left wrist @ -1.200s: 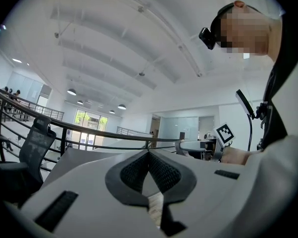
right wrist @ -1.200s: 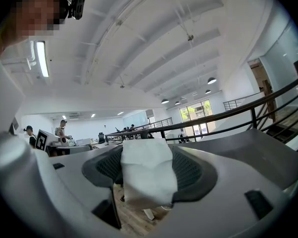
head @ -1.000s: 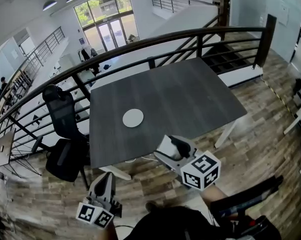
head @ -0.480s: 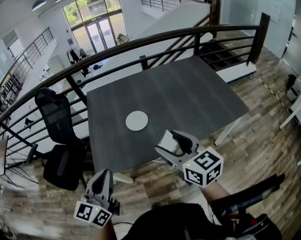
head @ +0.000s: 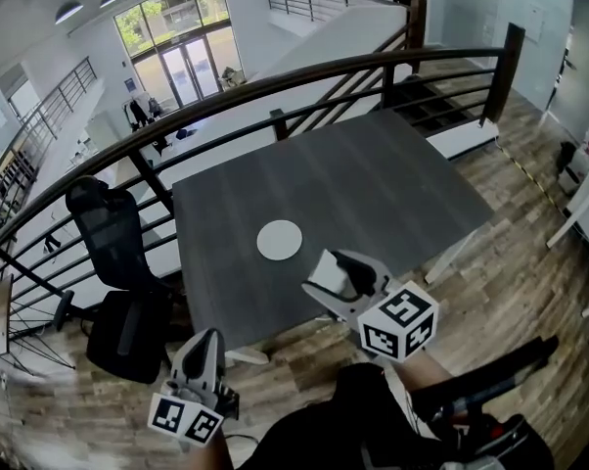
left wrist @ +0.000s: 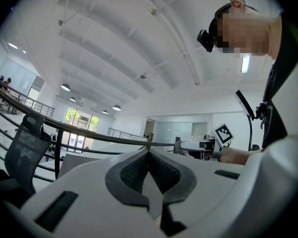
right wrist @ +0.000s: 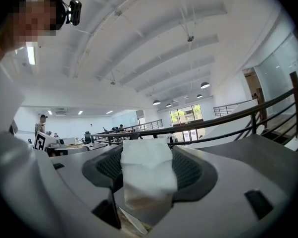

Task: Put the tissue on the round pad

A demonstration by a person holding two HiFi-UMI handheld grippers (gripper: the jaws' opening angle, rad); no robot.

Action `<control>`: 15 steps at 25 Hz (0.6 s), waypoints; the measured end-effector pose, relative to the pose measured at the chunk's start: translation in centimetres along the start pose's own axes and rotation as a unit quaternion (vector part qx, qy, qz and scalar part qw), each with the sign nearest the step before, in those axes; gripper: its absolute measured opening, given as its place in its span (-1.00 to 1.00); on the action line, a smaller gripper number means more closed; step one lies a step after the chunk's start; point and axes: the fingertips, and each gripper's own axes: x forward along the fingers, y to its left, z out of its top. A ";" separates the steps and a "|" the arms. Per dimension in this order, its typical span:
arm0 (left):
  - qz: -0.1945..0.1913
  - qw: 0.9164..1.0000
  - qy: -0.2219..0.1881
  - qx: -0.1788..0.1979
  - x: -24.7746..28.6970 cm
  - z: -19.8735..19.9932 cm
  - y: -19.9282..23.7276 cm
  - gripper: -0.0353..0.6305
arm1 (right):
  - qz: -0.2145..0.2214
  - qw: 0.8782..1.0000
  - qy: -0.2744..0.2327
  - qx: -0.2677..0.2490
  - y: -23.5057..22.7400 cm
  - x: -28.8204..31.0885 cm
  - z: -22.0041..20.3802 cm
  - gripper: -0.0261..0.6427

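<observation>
The right gripper pinches the tissue. Its 2 jaws stand wide, and the folded white wad fills the gap between them and sticks out past the tips. In the head view it is held in the air near the table's front edge, close to the pad but not yet over it. The pad lies flat and bare on the dark top. The left gripper has its jaws pressed together on nothing and hangs low at the person's side, well apart from the table.

The placing is not yet done, and 3 things could spoil it:

- **Early release:** if the jaws let go short of the pad, the tissue would land on the table or fall off its edge.
- **Clinging:** the tissue is soft and light, so it may stick to a textured jaw pad as the jaws part, then come away crooked or hang half off the pad.
- **Pushing the pad:** the pad looks thin and loose, so a low, level approach could catch its rim and slide it.
</observation>
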 end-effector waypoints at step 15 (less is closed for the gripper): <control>0.094 0.996 -0.010 0.006 6.0 2.6 3.5 -0.88 | 0.071 0.997 0.014 -0.005 -7.1 9.1 2.4 0.01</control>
